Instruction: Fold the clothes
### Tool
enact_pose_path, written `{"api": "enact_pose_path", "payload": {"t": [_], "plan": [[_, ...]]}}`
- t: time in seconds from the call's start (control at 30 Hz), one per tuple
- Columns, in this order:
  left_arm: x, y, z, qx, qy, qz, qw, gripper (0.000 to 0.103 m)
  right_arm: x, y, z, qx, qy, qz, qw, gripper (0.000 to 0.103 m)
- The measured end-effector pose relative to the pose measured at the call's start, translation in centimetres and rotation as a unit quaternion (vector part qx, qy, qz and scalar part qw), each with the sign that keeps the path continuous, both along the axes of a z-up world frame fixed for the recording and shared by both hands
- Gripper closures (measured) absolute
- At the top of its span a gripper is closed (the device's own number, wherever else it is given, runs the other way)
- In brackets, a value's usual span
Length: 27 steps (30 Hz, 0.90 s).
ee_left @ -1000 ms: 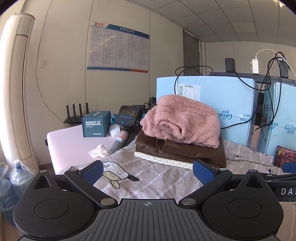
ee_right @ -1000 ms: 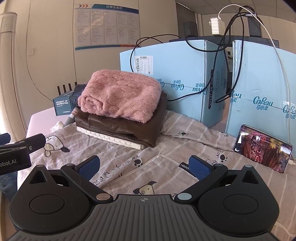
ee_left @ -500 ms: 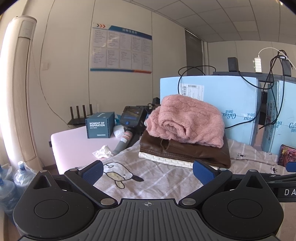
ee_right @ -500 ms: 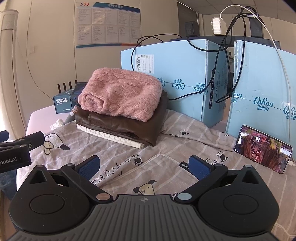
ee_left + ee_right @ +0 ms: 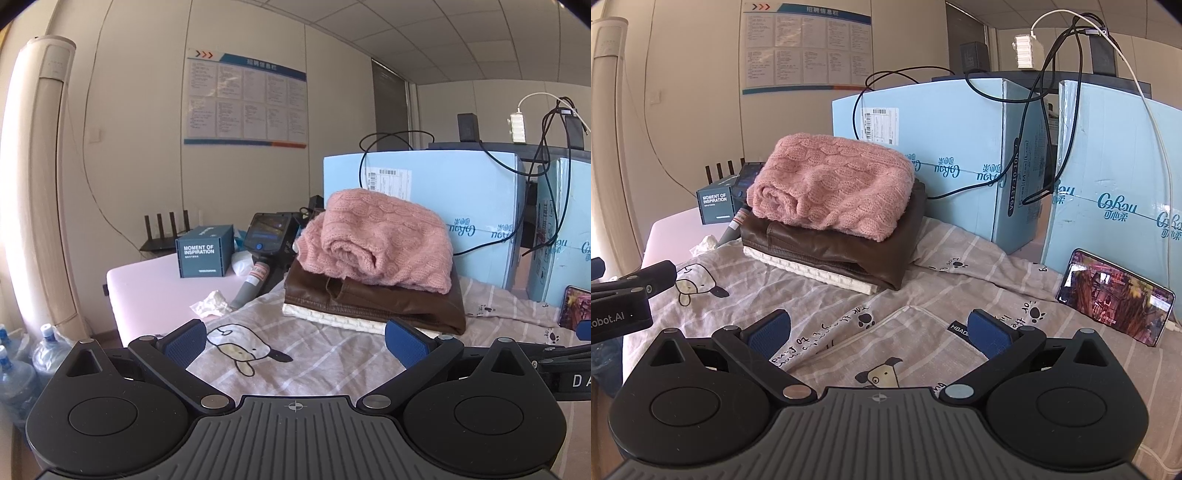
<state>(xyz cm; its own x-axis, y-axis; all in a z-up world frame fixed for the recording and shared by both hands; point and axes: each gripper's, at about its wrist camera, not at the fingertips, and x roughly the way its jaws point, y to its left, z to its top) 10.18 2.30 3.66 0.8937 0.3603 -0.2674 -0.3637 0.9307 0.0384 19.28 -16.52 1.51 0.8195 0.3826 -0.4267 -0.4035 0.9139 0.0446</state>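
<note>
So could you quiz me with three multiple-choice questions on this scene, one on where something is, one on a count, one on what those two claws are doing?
1. Where is the pink sweater?
A. On top of the brown leather garment
B. Beside the phone
C. Held by a claw

2. How many folded garments are in the stack?
A. One
B. Three
C. Five

3. What state are the left gripper and right gripper in?
A. Both open, holding nothing
B. Both shut on cloth
C. One open, one shut

Answers:
1 A: the sweater rests directly on the leather.
2 B: pink, brown, then a white knit underneath.
3 A: each pair of blue pads stands wide apart over the bedsheet.
</note>
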Motion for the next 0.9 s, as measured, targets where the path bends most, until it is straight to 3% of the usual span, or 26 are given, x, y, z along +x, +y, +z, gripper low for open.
{"api": "enact_pose_path", "payload": {"t": [0.9], "plan": [[0.20, -0.46, 0.08, -0.003, 0.001, -0.013, 0.9999, 0.000, 0.15, -0.06, -0.18, -0.003, 0.004, 0.000, 1.000, 0.000]]}}
